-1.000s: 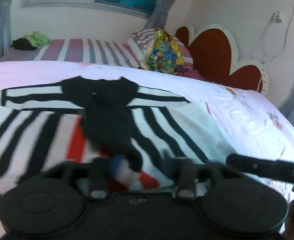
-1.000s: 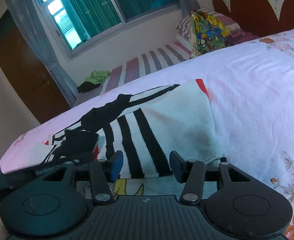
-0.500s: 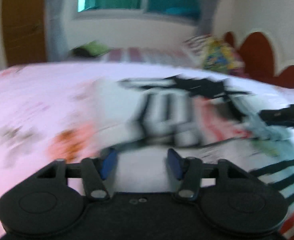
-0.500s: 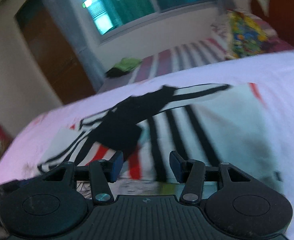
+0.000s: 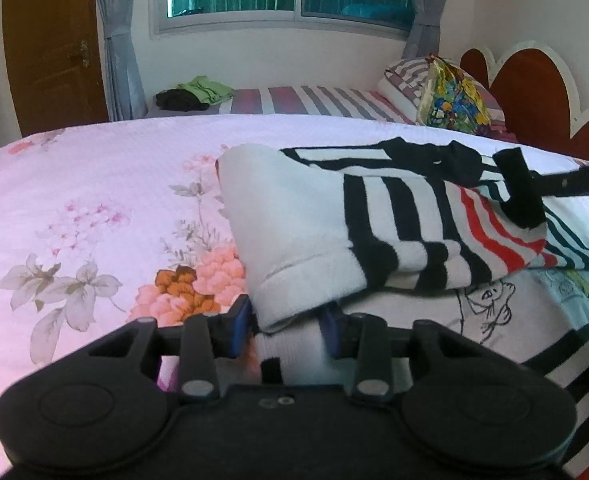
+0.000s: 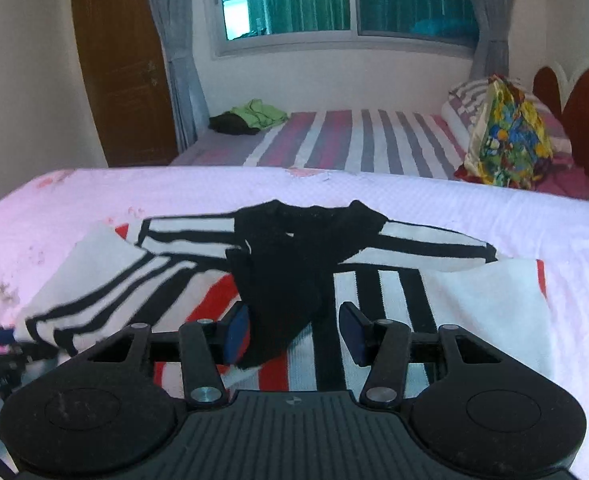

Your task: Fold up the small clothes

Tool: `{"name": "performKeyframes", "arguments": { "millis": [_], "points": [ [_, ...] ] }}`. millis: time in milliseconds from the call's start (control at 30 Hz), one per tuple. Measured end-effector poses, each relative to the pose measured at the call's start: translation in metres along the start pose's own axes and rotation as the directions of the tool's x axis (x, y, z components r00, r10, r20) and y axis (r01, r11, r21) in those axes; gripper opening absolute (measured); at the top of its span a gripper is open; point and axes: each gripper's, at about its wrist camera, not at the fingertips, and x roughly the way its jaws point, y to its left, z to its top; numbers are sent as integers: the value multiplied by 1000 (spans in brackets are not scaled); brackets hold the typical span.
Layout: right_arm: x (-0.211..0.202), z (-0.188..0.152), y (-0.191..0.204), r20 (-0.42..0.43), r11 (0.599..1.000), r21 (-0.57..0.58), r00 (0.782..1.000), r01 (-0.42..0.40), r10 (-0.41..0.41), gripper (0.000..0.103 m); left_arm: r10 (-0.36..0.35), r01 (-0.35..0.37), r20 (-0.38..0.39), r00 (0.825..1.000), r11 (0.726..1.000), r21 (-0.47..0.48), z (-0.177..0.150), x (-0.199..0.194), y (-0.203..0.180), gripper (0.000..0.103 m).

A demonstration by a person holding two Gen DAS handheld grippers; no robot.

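striped garment (image 5: 398, 216), sleeve folded in

The bed (image 5: 94, 184) carries everything here. It is covered by a pale pink sheet printed with flowers, with a big orange and pink bloom near its front edge. A striped garment (image 5: 394, 216) in white, black and red lies directly on the sheet, partly folded over itself, and a black piece (image 6: 286, 264) rests on its middle. Beyond it a second bed (image 6: 354, 140) with a striped cover holds a green and dark heap of clothes (image 6: 250, 118) and a colourful pillow (image 6: 506, 136).
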Motion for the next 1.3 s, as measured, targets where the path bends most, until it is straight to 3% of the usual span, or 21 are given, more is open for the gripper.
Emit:
{"name": "performKeyframes", "arguments": {
  "millis": [133,333,500,600,700,767,833,967,1100,1233,1300],
  "points": [
    [1,3,0,-10,999,44,1000,-5,5,51,-9,9,-5,1000,1000,4,-3,2,3,35],
    [-7,-6,-27,-52,982,148,992,121,-114,51,-22,22,-7,1000,1000,3,-5,6,6,36],
    [-22,-19,-55,-7,947,321,1000,-18,22,51,-28,28,-7,1000,1000,-3,-6,8,8,37],
    [-13,-22,-65,-34,924,382,998,-28,44,51,-27,27,-8,1000,1000,-2,-6,8,8,36],
    [-7,-24,-69,-64,913,408,998,12,15,51,-28,28,-11,1000,1000,-2,-6,8,9,36],
    [-3,-27,-71,-58,897,442,997,-27,59,50,-28,28,-11,1000,1000,0,-6,9,9,36],
    [4,-26,-67,-63,908,416,995,-46,79,6,-32,32,-14,999,999,4,-6,8,9,34],
    [1,-4,-31,20,978,201,999,-48,44,6,-30,30,-3,1000,999,-12,-3,3,11,26],
    [-21,35,0,161,995,52,984,-81,72,5,-15,15,-23,1000,1000,20,-5,6,7,26],
    [-39,52,-4,237,998,44,971,-49,37,6,-16,16,-29,999,1000,2,-3,6,8,26],
    [-30,42,-16,175,998,54,985,-20,10,6,-21,21,-30,999,1000,-15,-4,6,10,26]
  ]
}}
